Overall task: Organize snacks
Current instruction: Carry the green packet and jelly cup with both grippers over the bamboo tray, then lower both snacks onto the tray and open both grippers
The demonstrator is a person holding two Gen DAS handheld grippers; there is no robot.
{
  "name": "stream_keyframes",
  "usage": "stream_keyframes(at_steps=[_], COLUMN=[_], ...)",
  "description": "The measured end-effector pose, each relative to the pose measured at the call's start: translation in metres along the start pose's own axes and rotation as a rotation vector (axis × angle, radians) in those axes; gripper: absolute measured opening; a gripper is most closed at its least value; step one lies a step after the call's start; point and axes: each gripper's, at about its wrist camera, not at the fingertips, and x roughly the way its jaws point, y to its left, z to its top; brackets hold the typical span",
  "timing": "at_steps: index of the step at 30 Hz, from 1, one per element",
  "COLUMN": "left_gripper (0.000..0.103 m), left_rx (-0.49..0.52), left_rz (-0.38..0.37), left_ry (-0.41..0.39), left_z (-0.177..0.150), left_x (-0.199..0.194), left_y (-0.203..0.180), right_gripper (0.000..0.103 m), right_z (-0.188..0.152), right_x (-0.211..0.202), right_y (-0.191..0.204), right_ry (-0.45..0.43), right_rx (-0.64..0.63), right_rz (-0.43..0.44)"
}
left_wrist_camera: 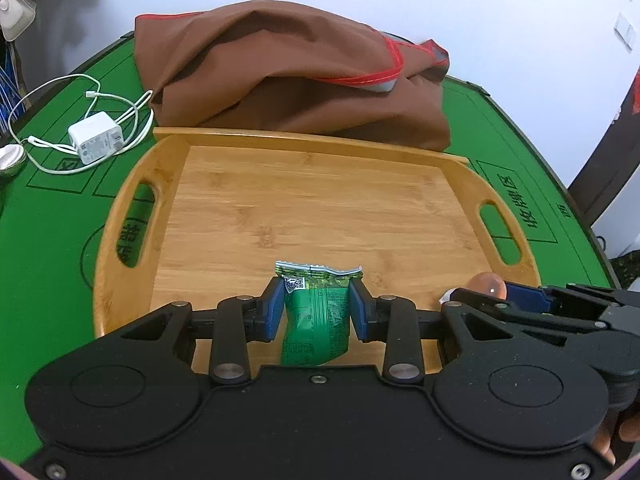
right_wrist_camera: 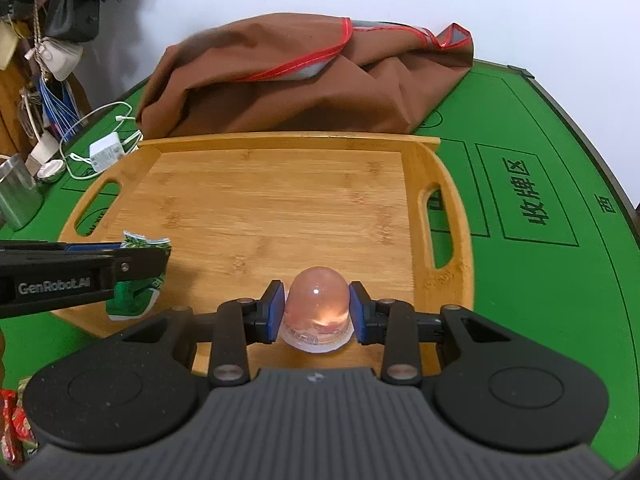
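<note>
My left gripper [left_wrist_camera: 317, 307] is shut on a green snack packet [left_wrist_camera: 316, 320], held over the near edge of a bamboo tray [left_wrist_camera: 312, 200]. The same packet [right_wrist_camera: 138, 276] and left gripper show at the left of the right wrist view. My right gripper [right_wrist_camera: 317, 307] is shut on a pink jelly cup [right_wrist_camera: 317, 304], dome forward, above the near part of the tray [right_wrist_camera: 264, 200]. In the left wrist view the jelly cup [left_wrist_camera: 488, 284] peeks out at the right beside the right gripper's blue pad. The tray's floor is bare.
A brown cloth bag [left_wrist_camera: 296, 72] with red trim lies behind the tray on the green felt table [left_wrist_camera: 44, 240]. A white charger with its cable [left_wrist_camera: 96, 140] lies at far left. A metal cup [right_wrist_camera: 14, 196] stands left. Red snack wrappers [right_wrist_camera: 14, 428] lie at the lower left.
</note>
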Motion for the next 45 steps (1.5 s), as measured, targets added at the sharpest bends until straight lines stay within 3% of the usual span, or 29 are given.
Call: stream_keyframes(at_steps=[10,30,37,38,45], left_gripper=[0.033,0.033,0.034,0.035,0.059], left_rx=[0.05,0.06,0.081,0.082,0.078], left_rz=[0.035,0.037,0.075,0.076,0.075], left_ry=[-0.013,-0.023,-0.038,-0.038,-0.056], left_z=[0.005,0.004,0.004,0.004,0.0], left_x=[0.021,0.034,0.034,0.034,0.024], left_y=[-0.012,-0.015,-0.016,-0.016,-0.016], right_gripper=[0.039,0.04,0.047,0.055,0.061], right_z=[0.004,0.004,0.004,0.004,0.003], right_x=[0.016,0.021,0.018,0.017,0.005], right_y=[0.007,0.008,0.004,0.004,0.002], right_ry=[0.001,-0.002,-0.016,-0.019,-0.041], right_rx=[-0.05,-0.07,-0.06,-0.059,-0.052], right_rz=[-0.056,-0.059,-0.035,-0.035,-0.013])
